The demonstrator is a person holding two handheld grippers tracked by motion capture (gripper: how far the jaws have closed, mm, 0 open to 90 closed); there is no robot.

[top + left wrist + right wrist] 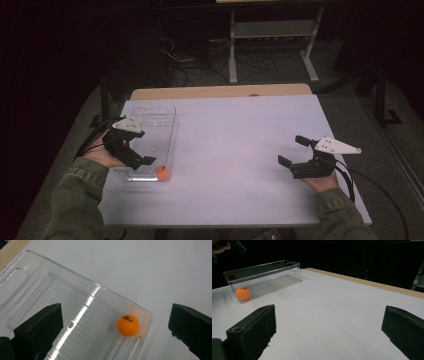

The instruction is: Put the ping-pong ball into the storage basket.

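Across the middle of the high view lies the white table (pixel 240 150), and at its left side sits a clear plastic bin (pixel 165 120), long and shallow, with an orange ball (pixel 163 173) resting in its near corner at the lower left of the frame. The bin looks light, stiff and smooth-walled, so it would likely slide if nudged; a pinch on one thin wall near a corner seems the soundest hold. The ball looks like a table-tennis ball: very light, hard, round and quick to roll or squirt out of a grip, so it would want the jaws closing evenly across its middle.

The left gripper (pixel 145 161) hovers over the near end of the bin, its jaws spread wide and holding nothing. The right gripper (pixel 291 150) hangs above bare table at the right of the frame, well apart from the bin, its jaws also wide apart and empty.

The left gripper view looks straight down into the bin (pixel 50 290) and shows ribbing on its floor, a small hole, and printing on the ball (pixel 128 325), which lies at the corner wall, probably touching it. The right gripper view shows from the side what the others do not: the bin's (pixel 274 268) upright walls and their height above the ball (pixel 242 293).
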